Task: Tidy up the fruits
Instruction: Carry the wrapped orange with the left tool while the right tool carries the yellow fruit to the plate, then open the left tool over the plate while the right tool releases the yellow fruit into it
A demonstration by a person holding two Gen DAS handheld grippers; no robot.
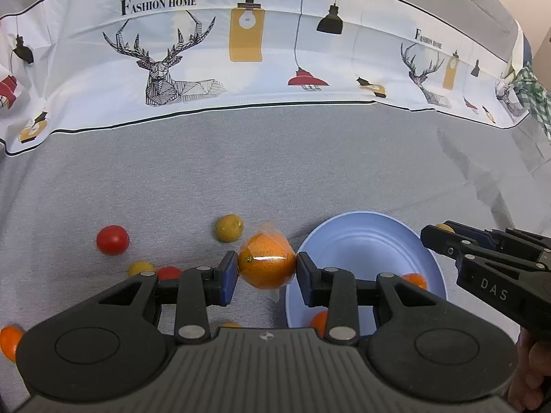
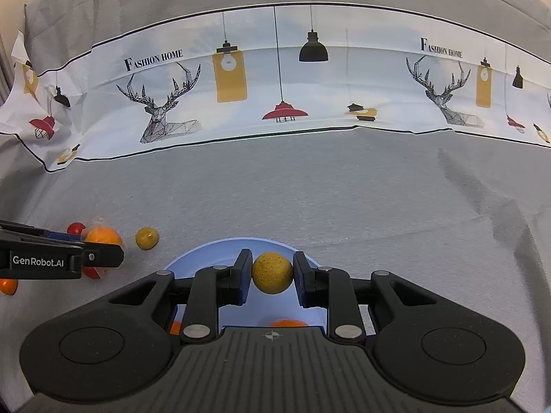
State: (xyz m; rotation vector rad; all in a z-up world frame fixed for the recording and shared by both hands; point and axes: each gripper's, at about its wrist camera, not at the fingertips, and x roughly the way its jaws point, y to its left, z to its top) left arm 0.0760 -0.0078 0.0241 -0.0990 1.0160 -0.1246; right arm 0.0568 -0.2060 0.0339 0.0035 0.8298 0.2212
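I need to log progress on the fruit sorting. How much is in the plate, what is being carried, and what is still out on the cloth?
Done: at least two orange fruits lie in the blue plate.

In hand: the left gripper holds a plastic-wrapped orange beside the plate's rim; the right gripper holds a yellow ball-shaped fruit over the plate.

Left: on the grey cloth, a red fruit, a yellow fruit and a few more near the left gripper.

The white printed cloth banner [image 1: 241,51] along the desk's far edge read "FASHION HOME" twice. The black right tongs [image 1: 434,233] bore "DAS"; the black left tongs [image 2: 103,256] bore "GenRobot.AI".
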